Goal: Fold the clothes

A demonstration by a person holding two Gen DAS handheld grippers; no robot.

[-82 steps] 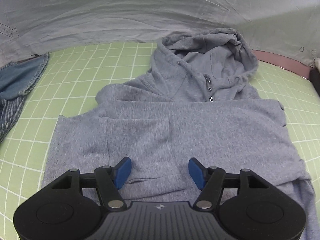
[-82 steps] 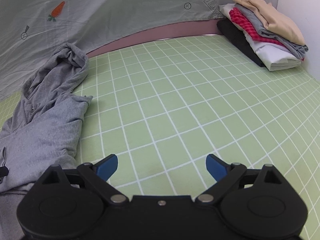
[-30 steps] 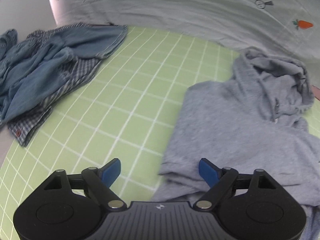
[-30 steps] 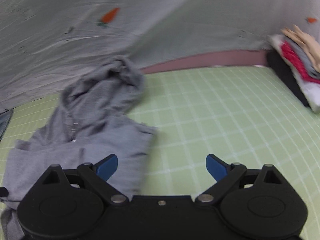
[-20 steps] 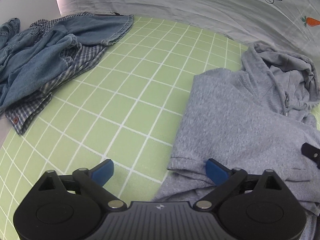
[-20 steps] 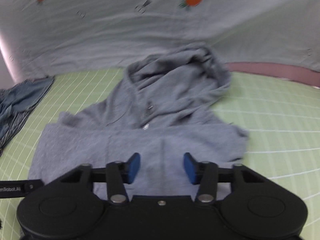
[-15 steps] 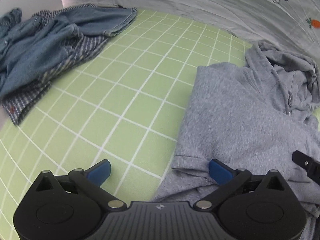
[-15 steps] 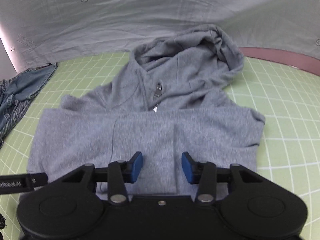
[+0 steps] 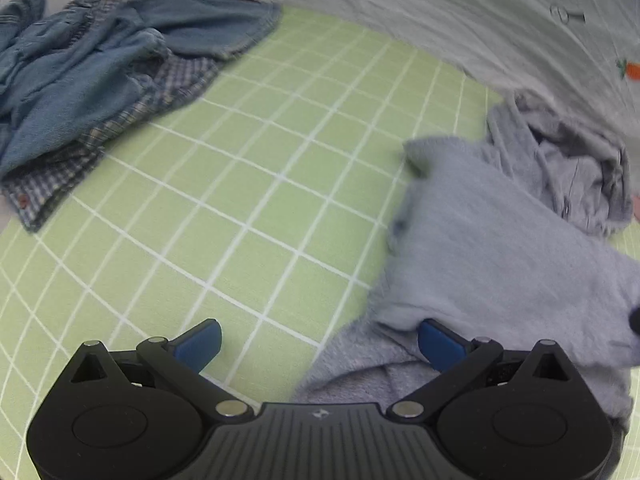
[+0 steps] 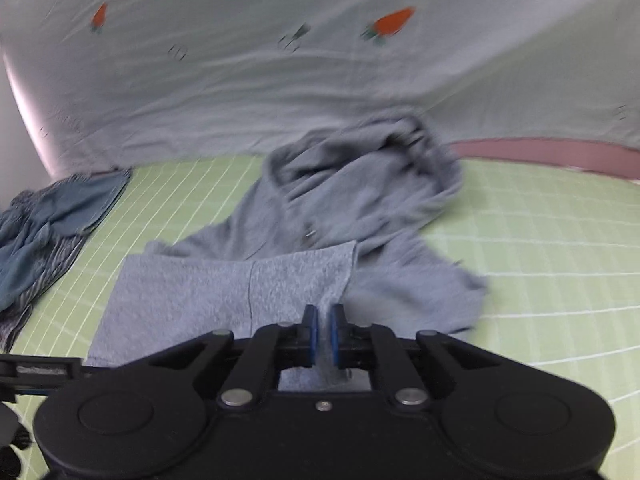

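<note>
Right gripper [image 10: 324, 330] is clenched on a fold of the soft grey zip-up hoodie [image 10: 280, 280], lying just ahead on the green gridded mat [image 10: 560, 240]. Left gripper [image 9: 320, 342] gapes wide, its right finger [image 9: 438, 342] tucked under the hoodie's [image 9: 500, 248] edge; crumpled blue denim garments [image 9: 92, 64] lie far left.

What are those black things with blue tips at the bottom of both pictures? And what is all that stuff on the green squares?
Those are two grabbing tools, one in each of a person's hands. Each has a camera looking along its two blue fingers, so each picture comes from one tool. The right tool is pinched shut on the soft grey hooded sweatshirt, which lies on the green squared mat. The left tool is open, one finger over the mat, the other at the sweatshirt's edge. The crumpled blue denim and checked clothes wait at the side.
</note>
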